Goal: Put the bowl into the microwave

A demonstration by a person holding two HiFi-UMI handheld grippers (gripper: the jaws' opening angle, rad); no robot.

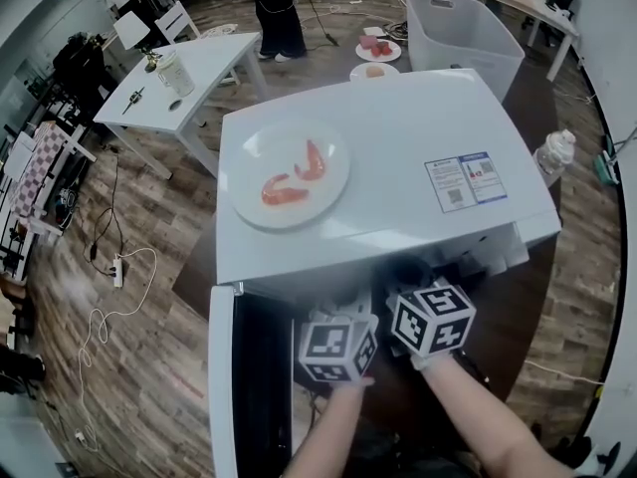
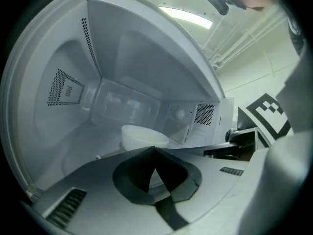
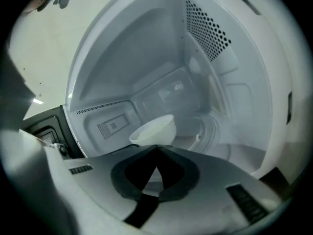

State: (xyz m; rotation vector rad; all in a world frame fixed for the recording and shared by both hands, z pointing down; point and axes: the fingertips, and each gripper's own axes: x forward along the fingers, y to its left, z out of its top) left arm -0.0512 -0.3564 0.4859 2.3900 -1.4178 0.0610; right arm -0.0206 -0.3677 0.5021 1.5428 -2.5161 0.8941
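Bowl placement, end stage. The small, round, plain white bowl (image 2: 144,136) sits upright on the floor of the cavity of the boxy white microwave oven (image 1: 398,157), near the middle and apart from every wall. The left gripper (image 2: 155,152) and the right gripper (image 3: 157,150) hang side by side at the cavity mouth, each with its jaws brought together on nothing, tips just short of the bowl. The bowl looks rigid, light, smooth and probably breakable; a pinch across its thin rim would be the likely hold, with slip the main hazard. Side walls, ceiling and front sill bound the cavity, with room on both sides of the bowl. The flat white door (image 1: 224,386) stands swung open at left, so straight back appears the free way out.
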